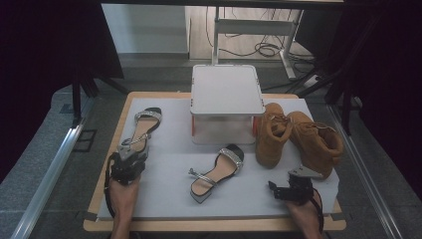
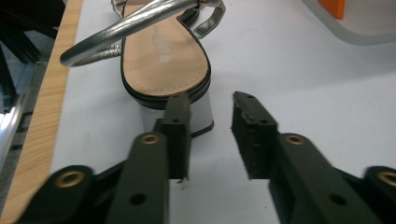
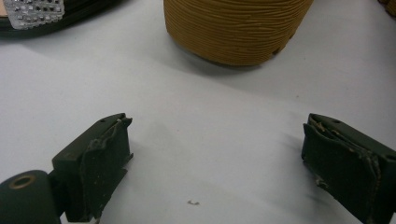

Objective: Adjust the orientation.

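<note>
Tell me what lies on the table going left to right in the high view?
Left sandal → left gripper at its heel → second sandal → white stand → left boot → right gripper → right boot.

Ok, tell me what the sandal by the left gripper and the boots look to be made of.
Sandal: straps look like silver metallic synthetic or leather, shiny with highlights; the insole looks like tan leather or imitation, matte and fine-grained with a printed mark. Boots: likely tan suede or nubuck, matte and soft-looking; the sole seems ribbed rubber, going by its fine ridges.
</note>
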`<action>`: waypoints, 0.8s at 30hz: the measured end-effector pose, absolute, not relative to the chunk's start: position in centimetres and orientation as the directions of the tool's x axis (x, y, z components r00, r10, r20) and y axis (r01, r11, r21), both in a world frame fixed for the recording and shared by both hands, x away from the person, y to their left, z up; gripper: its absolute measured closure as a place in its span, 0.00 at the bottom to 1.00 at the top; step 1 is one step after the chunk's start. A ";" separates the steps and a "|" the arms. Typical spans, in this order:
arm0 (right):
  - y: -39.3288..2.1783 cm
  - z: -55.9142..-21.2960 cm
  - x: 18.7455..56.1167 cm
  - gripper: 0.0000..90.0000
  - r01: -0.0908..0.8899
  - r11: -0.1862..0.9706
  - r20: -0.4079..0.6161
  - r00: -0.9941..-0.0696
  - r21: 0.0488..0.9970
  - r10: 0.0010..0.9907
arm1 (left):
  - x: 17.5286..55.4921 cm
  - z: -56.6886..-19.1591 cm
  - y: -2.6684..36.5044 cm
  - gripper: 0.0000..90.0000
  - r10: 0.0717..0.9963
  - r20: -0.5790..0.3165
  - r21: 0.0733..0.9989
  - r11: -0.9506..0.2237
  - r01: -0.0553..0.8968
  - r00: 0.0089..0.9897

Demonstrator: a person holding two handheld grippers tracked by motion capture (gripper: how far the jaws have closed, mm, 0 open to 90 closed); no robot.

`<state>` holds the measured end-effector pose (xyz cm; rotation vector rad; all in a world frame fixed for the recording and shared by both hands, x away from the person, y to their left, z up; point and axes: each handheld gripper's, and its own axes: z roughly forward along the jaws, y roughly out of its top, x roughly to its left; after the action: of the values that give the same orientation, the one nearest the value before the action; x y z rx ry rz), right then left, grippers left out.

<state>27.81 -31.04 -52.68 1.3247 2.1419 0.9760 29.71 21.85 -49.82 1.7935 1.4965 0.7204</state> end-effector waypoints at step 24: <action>-31.0 -52.7 27.8 0.09 0.587 0.293 -0.001 -0.446 0.755 0.895 | 32.6 -50.7 23.1 0.27 0.991 -0.073 0.727 -0.023 0.686 0.110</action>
<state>27.82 -31.04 -52.68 1.3249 2.1418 0.9752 32.58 23.14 -50.66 1.7729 1.6373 0.6308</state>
